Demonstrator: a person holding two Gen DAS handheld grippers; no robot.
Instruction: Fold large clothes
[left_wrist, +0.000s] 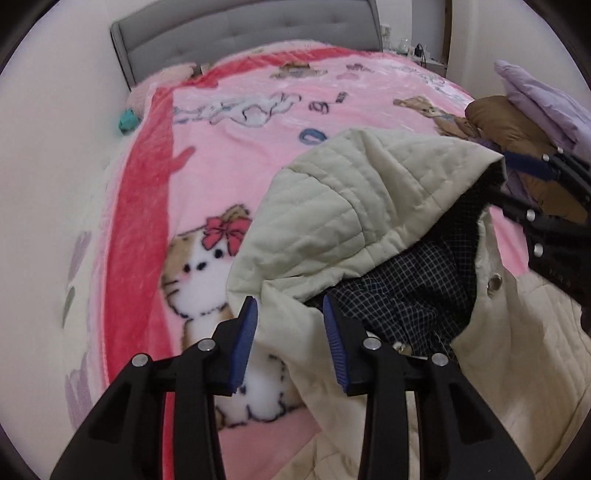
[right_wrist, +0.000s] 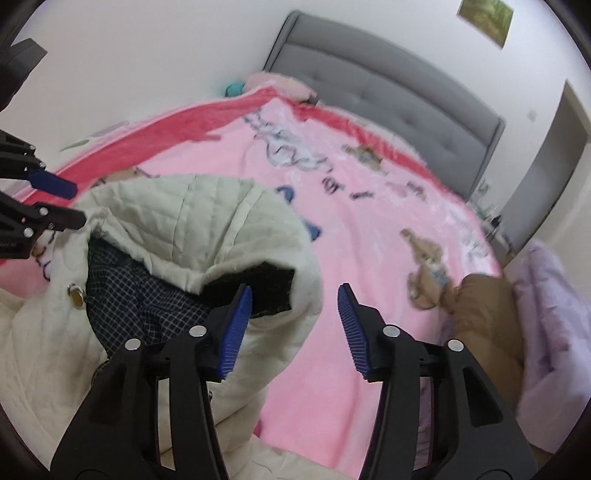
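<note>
Left gripper (left_wrist: 288, 339) hanging released, jaws straddling jacket's (left_wrist: 332, 206) left hood edge. Jacket lying at near edge of bed (right_wrist: 369, 229), hood pointing toward headboard, checked lining (left_wrist: 406, 288) showing. Right gripper (right_wrist: 295, 328) also released, straddling right hood edge. Both equally near. Folded clothes (right_wrist: 491, 317) piling at bed's right edge.

This was a home bedroom. A bed with a grey tufted headboard (right_wrist: 388, 85) stood against white walls, covered by a pink fleece blanket (left_wrist: 229, 158) printed with a cartoon kitten and teddy bears. A framed picture (right_wrist: 485, 20) hung above the headboard, a doorway (right_wrist: 546, 166) opened beside it, and folded brown and lilac clothes (right_wrist: 517, 306) were piled on the bed's edge
</note>
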